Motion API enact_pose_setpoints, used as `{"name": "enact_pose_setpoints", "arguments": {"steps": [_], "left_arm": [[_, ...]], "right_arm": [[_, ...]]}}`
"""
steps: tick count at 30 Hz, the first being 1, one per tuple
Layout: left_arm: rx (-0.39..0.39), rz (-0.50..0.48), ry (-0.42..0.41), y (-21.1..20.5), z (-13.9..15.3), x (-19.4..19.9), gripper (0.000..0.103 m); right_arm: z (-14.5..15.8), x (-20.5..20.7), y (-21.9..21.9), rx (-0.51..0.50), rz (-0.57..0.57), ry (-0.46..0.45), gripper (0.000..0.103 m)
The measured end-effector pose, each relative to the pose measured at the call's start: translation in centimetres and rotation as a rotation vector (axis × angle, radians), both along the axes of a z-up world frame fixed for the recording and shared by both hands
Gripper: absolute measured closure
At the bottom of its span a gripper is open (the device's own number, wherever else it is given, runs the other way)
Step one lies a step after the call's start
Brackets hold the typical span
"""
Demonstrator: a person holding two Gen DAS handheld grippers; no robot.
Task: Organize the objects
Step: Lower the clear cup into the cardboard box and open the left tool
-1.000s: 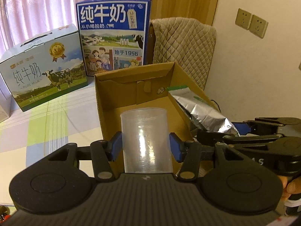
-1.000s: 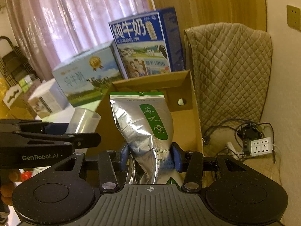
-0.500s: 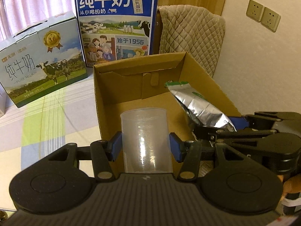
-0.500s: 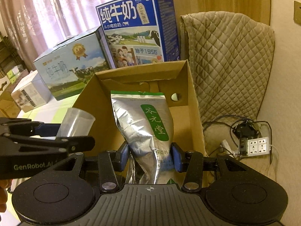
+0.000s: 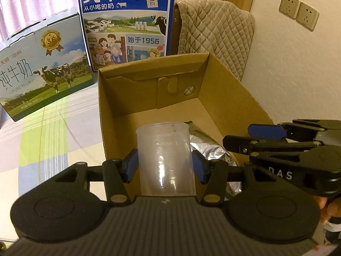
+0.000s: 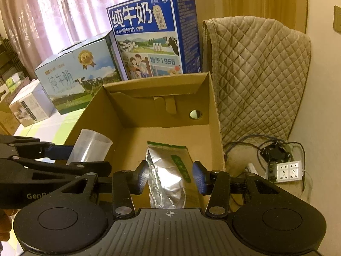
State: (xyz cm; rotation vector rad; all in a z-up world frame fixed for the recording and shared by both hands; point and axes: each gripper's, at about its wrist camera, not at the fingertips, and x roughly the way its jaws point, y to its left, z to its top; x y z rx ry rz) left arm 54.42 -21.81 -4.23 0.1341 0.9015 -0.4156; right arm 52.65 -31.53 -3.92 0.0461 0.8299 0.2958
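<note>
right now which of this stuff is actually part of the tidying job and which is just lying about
Part of the job:
- plastic cup, held in the left gripper
- foil pouch, lying in the box under the open right gripper
- cardboard box

Just lying about:
- two milk cartons
- quilted cover
- power strip

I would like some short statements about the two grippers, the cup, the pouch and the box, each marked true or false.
1. The left gripper holds the clear plastic cup. True.
2. The right gripper grips the silver pouch. False: its fingers are spread and the pouch lies in the cardboard box.
3. The cup stands on the box floor. False: it is held above the near edge.
4. Two milk cartons stand behind the box. True: a light one and a blue one.
</note>
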Motion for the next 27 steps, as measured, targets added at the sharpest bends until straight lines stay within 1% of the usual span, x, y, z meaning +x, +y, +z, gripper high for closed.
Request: {"name": "enact_pose_setpoints", "arguments": {"steps": [7,9,11,14,27], "left_arm": [[0.008,0.004,0.009,-0.2,-0.4,0.4,0.054],[0.008,0.0,0.005,-0.2,-0.4,0.4,0.053],[0.01,0.008,0.002,-0.1,-0.3,0.4,0.046],[0.003,0.008,0.001,0.1,-0.2,0.3,0.041],[-0.006,-0.016,0.006,0.6,0.2,-1.1,0.039]], "right_arm": [[-0.2,-0.1,0.0,0.005,0.002,0.005,0.059],[-0.1,-0.1,-0.1,0.007,0.003,0.002,0.059],[-0.1,-0.2,-0.2,0.01,0.001,0.0,0.059],[0.1,-0.4,-0.4,0.018,0.0,-0.003,0.059],[0.9,-2.0,-0.9,0.042,-0.004,-0.005,0.059]]}}
